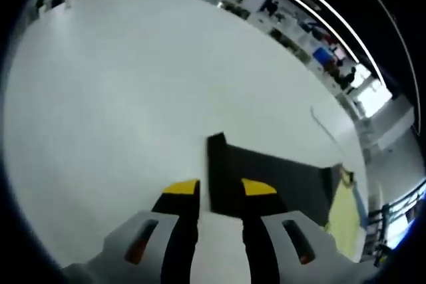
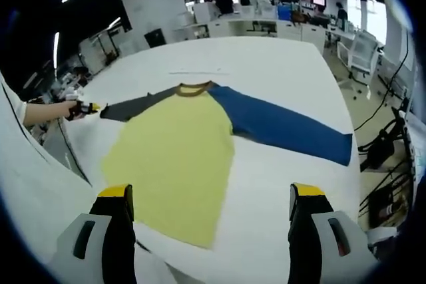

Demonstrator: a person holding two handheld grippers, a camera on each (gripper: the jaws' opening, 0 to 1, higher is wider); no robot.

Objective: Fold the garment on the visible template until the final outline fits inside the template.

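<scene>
- Yellow-tipped jaws of the left gripper (image 1: 220, 191) rise nearest the lens in the left gripper view, parted, straddling the cuff end of the dark grey sleeve (image 1: 266, 177); not yet closed on the cloth as far as I can tell.
- Right gripper (image 2: 212, 197) stands wide open in the right gripper view, holding nothing, hovering above the hem side of the garment (image 2: 180, 157).
- Garment lies flat on the white table (image 2: 266, 64): yellow body, brown collar (image 2: 194, 88), blue sleeve (image 2: 279, 124) spread toward the right of that view, grey sleeve toward the left.
- Right gripper view also catches the left gripper at the grey cuff, with the person's hand (image 2: 50, 110) behind it.
- A faint line on the table beyond the collar may be a template mark; I cannot make out the template outline for certain.
- Judged step: pinch the grey cuff and fold that sleeve inward across the yellow body.
- To do it well: close on the cuff edge only, both layers, not the table surface; lift just enough to clear, carry it straight across so the crease falls along the shoulder seam, lay it flat without dragging the body.
- Risk: a pull along the sleeve would slide the whole shirt off its spot.
</scene>
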